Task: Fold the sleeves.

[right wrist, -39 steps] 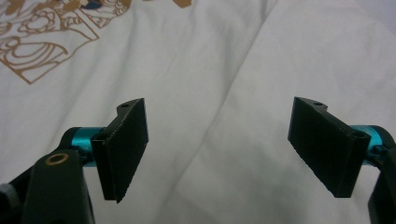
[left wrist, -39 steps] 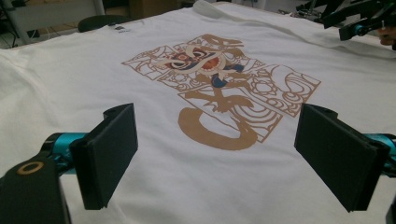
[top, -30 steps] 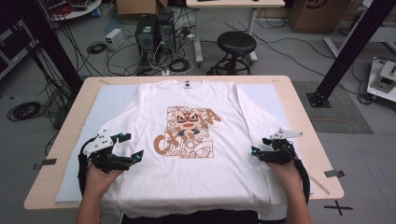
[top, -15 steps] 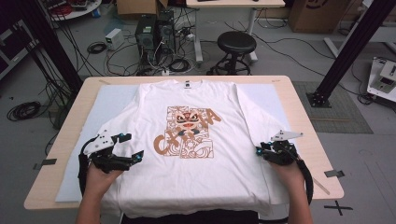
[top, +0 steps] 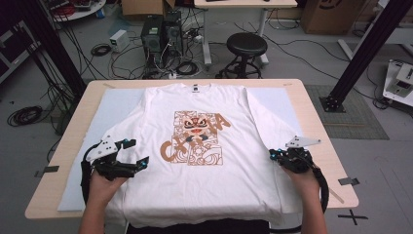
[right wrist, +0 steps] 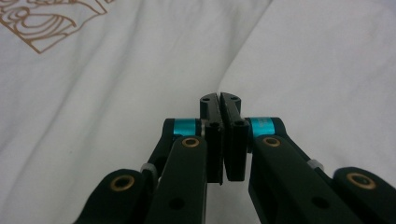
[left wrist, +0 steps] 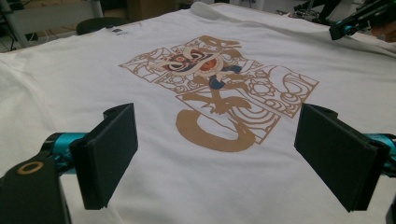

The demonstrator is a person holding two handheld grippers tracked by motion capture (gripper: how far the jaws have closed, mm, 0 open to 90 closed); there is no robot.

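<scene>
Black jaws of the left gripper (top: 131, 163) stood wide apart with nothing between them, hovering over the near left part of the white T-shirt (top: 209, 185); in the left gripper view the two pads framed the shirt's brown print (left wrist: 219, 93) lying flat beyond them. The right gripper (top: 278, 157) had its jaws pressed together, the pads meeting with hardly a gap in the right gripper view, just above the cloth at a soft fold where the right sleeve met the body; whether any fabric was pinched between them could not be told. The T-shirt lay spread front-up across the middle of the table (top: 311, 105), collar at the far edge, hem hanging slightly over the near edge, sleeves angled out to both sides. It rested on a pale blue sheet (top: 109, 105) that covered most of the wooden top. Beyond the far edge stood a black round stool (top: 247, 45) on the floor among loose cables.
</scene>
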